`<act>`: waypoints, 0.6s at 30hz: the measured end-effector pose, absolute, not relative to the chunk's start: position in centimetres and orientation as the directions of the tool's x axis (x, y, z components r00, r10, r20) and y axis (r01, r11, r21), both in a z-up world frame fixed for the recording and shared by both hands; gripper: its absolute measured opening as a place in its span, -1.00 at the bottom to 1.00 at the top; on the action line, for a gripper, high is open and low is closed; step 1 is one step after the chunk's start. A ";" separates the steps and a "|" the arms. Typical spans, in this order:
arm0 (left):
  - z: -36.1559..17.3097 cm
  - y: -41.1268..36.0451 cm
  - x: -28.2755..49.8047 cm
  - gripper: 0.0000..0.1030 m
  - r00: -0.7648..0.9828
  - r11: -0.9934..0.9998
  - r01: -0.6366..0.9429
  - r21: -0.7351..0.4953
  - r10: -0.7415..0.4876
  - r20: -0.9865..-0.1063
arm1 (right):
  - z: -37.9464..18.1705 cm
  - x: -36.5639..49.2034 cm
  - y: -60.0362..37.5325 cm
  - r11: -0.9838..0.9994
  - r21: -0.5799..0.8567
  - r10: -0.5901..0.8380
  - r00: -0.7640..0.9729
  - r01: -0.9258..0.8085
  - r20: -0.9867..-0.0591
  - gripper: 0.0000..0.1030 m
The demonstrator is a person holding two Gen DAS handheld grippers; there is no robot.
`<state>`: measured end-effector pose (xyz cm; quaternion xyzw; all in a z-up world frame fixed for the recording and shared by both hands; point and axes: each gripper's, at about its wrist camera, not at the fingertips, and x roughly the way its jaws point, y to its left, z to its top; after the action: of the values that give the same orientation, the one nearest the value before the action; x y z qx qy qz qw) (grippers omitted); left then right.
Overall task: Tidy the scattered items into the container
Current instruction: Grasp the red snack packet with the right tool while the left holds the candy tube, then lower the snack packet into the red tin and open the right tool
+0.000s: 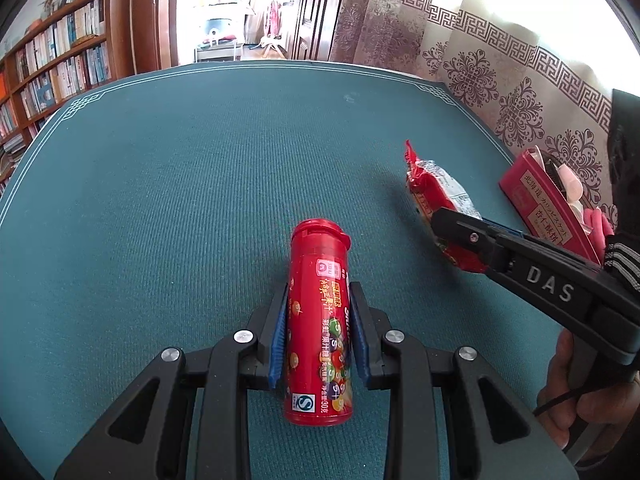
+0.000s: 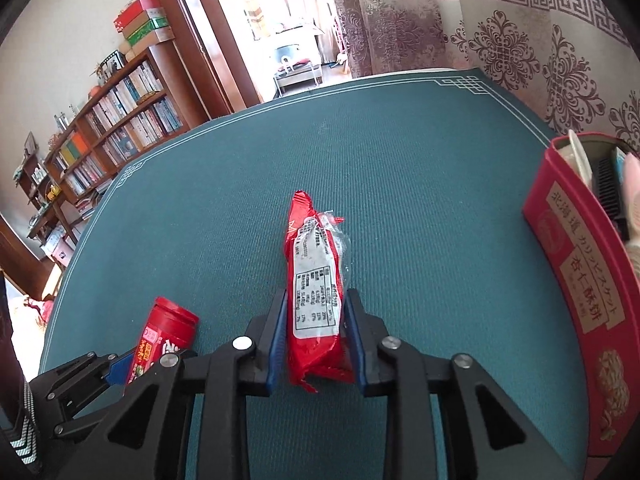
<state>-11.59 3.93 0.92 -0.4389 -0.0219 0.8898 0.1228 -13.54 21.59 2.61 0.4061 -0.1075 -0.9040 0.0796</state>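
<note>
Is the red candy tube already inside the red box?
No, the red candy tube sits between the left gripper fingers over the green table mat, apart from the red box.

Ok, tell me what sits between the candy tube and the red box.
The red snack packet, shut in the right gripper, lies between candy tube and red box; left wrist view.

A table covered by a teal ribbed mat (image 1: pixel 200 184) with a thin white border line and knot motifs at its far corners carries everything. On its right side a red tin box (image 2: pixel 580 280) printed with white and gold characters rests on the mat. The broad middle and left of the mat lie bare up to the far edge.
</note>
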 end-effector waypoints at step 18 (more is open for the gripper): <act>1.4 5.8 -10.6 -0.41 -0.569 -0.957 -0.254 -0.141 0.265 -0.778 | 9.6 -3.5 33.0 -0.956 0.107 0.171 -0.816 -0.273 -0.553 -0.41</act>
<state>-10.61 5.78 1.42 -0.4406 -0.0066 0.8856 0.1466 -3.45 33.00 9.61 0.2803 -0.0907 -0.9484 -0.1169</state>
